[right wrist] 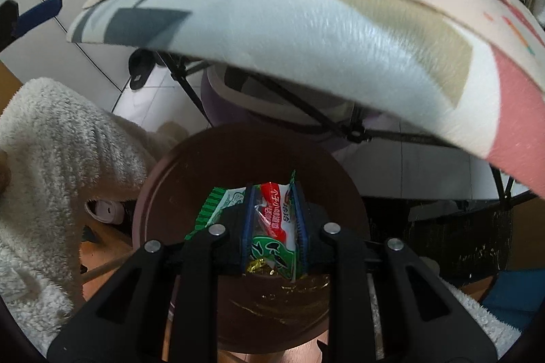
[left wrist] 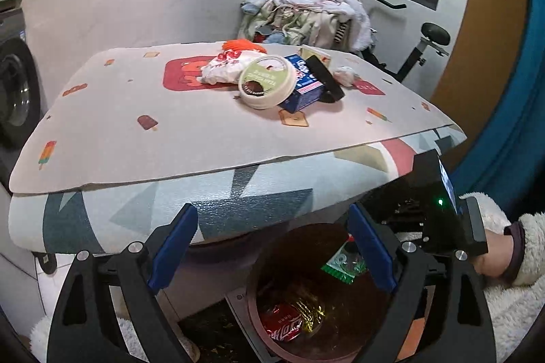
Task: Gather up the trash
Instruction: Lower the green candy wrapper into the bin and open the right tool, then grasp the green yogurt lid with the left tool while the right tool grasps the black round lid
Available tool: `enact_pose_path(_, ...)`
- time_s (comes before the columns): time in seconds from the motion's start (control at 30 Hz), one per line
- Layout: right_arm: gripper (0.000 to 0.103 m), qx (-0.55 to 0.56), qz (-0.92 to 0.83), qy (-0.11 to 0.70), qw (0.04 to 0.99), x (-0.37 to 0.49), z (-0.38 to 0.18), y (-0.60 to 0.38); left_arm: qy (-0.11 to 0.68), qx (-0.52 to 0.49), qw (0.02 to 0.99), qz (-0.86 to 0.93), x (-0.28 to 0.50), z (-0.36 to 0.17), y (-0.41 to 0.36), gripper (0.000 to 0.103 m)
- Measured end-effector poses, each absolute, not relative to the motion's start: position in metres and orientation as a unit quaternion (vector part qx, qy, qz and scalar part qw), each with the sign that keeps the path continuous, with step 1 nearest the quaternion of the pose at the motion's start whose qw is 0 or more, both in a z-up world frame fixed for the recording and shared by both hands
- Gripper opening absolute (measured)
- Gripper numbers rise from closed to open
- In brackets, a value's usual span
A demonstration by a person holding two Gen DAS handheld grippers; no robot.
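Note:
A brown round bin (left wrist: 259,301) stands on the floor below the table's front edge; it also shows in the right wrist view (right wrist: 190,172). Inside lie a red cola can (left wrist: 284,322) and gold foil (left wrist: 308,305). My right gripper (right wrist: 274,220) is shut on a green, white and red snack wrapper (right wrist: 272,220) and holds it over the bin's mouth; the wrapper also shows in the left wrist view (left wrist: 344,264). My left gripper (left wrist: 272,247) is open and empty above the bin. On the table (left wrist: 136,155) lie a round green-lidded tub (left wrist: 267,83), a blue carton (left wrist: 305,88), a white crumpled bag (left wrist: 224,66) and a tissue wad (left wrist: 344,75).
A laundry pile (left wrist: 306,12) and an exercise bike (left wrist: 422,49) stand behind the table. A washing machine (left wrist: 13,90) is at the left. The table's folding legs (right wrist: 340,124) cross behind the bin. A slipper (right wrist: 105,209) lies on the floor by the bin.

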State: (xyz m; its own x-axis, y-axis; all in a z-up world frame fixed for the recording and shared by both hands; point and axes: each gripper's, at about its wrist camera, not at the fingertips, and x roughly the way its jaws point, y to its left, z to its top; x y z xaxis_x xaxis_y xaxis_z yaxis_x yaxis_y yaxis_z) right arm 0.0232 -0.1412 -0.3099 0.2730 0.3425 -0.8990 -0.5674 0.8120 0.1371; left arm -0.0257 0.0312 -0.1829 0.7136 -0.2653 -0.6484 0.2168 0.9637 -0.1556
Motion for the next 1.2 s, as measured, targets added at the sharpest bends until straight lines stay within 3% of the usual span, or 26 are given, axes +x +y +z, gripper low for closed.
enact_pose_path(0.2,0.026,-0.106,0.283,0.541,0.785,0.025,-0.316,-0.142,0.361,-0.031,0.925,-0.114,-0.018,-0.192,0.029,0.089)
enact_pose_path(0.3,0.034,-0.11,0.28,0.545,0.783,0.026,-0.318,-0.139,0.362,-0.035,0.925,-0.108,-0.018,-0.193,0.032,0.09)
enact_pose_path(0.37,0.045,-0.114,0.274,0.55,0.781,0.026,-0.321,-0.137,0.362,-0.039,0.925,-0.104,-0.017,-0.194,0.034,0.091)
enact_pose_path(0.43,0.079,-0.121,0.264,0.552,0.781,0.027,-0.323,-0.137,0.365,-0.044,0.924,-0.101,-0.016,-0.195,0.036,0.091)
enact_pose_path(0.53,0.095,-0.124,0.259,0.546,0.787,0.027,-0.32,-0.137,0.368,-0.051,0.923,-0.097,-0.014,-0.196,0.038,0.091)
enact_pose_path(1.2,0.097,-0.063,0.218,0.453,0.862,0.022,-0.251,-0.171,0.373,-0.059,0.922,-0.091,-0.011,-0.199,0.04,0.091)
